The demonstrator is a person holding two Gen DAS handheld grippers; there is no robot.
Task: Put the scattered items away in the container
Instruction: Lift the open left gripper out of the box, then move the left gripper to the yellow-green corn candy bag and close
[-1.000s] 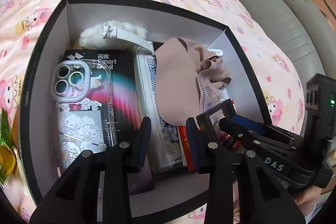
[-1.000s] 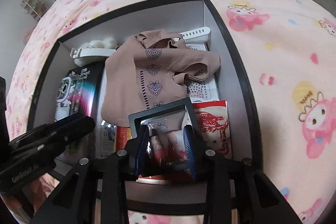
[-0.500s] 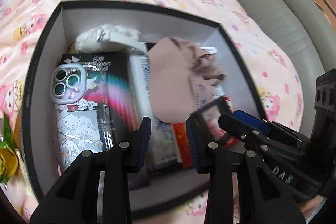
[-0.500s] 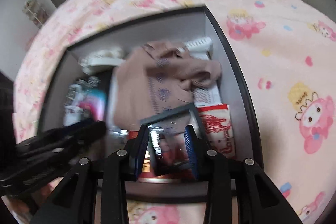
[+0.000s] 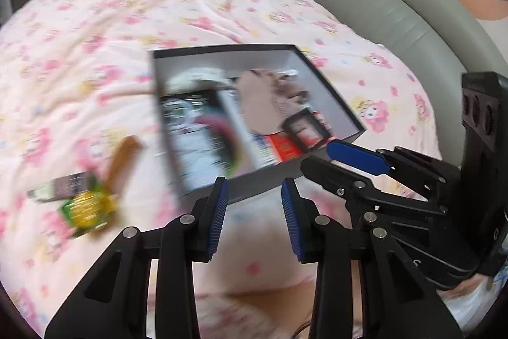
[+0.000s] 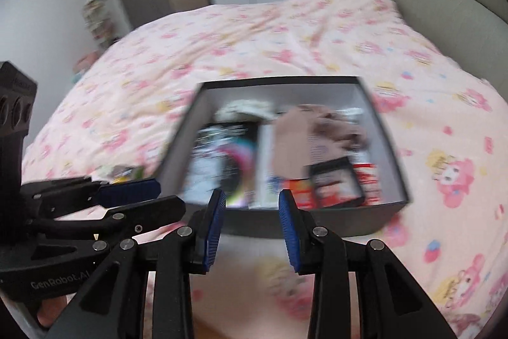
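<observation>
Pink cartoon-print bedding holds a green-and-gold foil packet (image 5: 87, 207) left of the grey cardboard box (image 5: 330, 94), nearest the empty, half-parted left gripper (image 5: 254, 212); the right gripper (image 6: 251, 218) likewise holds nothing.

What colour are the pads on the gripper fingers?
Blue pads on black fingers. The right wrist view shows them best.

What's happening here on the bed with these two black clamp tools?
A person is tidying loose things into a dark box on a pink patterned bedspread, holding a two-finger gripper in each hand. Right now the left gripper and the right gripper are both open and empty, hanging just in front of the box. The box already holds a pinkish cloth, a small black frame and some packets. A green-and-gold wrapper lies outside on the bedspread, with one or two other blurred bits beside it.
</observation>
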